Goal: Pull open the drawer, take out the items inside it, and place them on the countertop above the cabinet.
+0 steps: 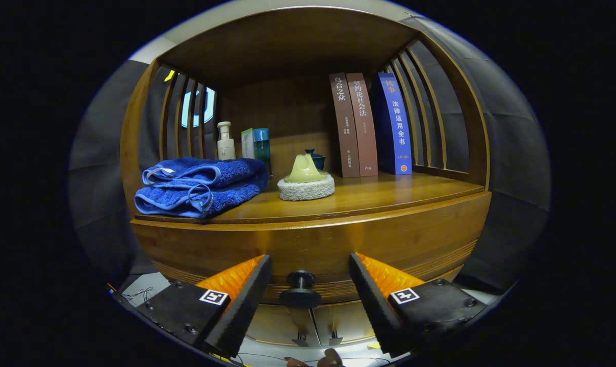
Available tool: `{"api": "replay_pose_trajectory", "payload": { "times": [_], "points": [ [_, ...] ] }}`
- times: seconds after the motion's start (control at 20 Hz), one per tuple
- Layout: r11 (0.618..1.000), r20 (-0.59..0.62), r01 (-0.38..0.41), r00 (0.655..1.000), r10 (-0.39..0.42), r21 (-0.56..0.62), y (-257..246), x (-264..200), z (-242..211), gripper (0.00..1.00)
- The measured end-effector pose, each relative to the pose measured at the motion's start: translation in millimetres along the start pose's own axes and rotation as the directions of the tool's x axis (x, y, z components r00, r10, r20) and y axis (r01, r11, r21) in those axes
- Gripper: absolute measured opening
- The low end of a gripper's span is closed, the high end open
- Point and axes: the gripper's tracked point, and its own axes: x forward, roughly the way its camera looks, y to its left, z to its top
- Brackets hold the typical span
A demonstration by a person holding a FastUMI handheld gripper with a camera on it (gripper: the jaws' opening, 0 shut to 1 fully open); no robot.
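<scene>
gripper [305, 285] level, fingers [241, 306] parted (wide)

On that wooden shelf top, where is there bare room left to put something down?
Bare wood lies along the countertop front edge, right of the round scrubber and before the books. The left is crowded: blue towel, bottles behind. The gripper is open, its fingers either side of the drawer knob.

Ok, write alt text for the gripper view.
The open gripper has the dark drawer knob between its fingers, untouched. Above, the wooden countertop carries folded blue towels, bottles and three upright books.
</scene>
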Motion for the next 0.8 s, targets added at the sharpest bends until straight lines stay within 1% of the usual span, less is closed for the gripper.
{"api": "replay_pose_trajectory", "payload": {
  "times": [0.15,0.35,0.5,0.65,0.8],
  "points": [
    [0.999,-0.018,-0.024,1.0,0.024,-0.021,5.2,-7.0,-0.1,0.99],
    [1.0,0.051,-0.009,0.999,0.01,-0.026,5.9,-32.9,33.5,0.99],
    [0.999,0.094,0.005,0.996,-0.001,-0.045,6.5,-60.2,76.1,0.99],
    [0.999,0.118,-0.015,0.993,0.02,-0.039,20.2,-93.9,122.4,0.99],
    [0.999,0.177,-0.049,0.983,0.05,-0.006,29.7,-123.1,177.7,0.99]
  ]
}}
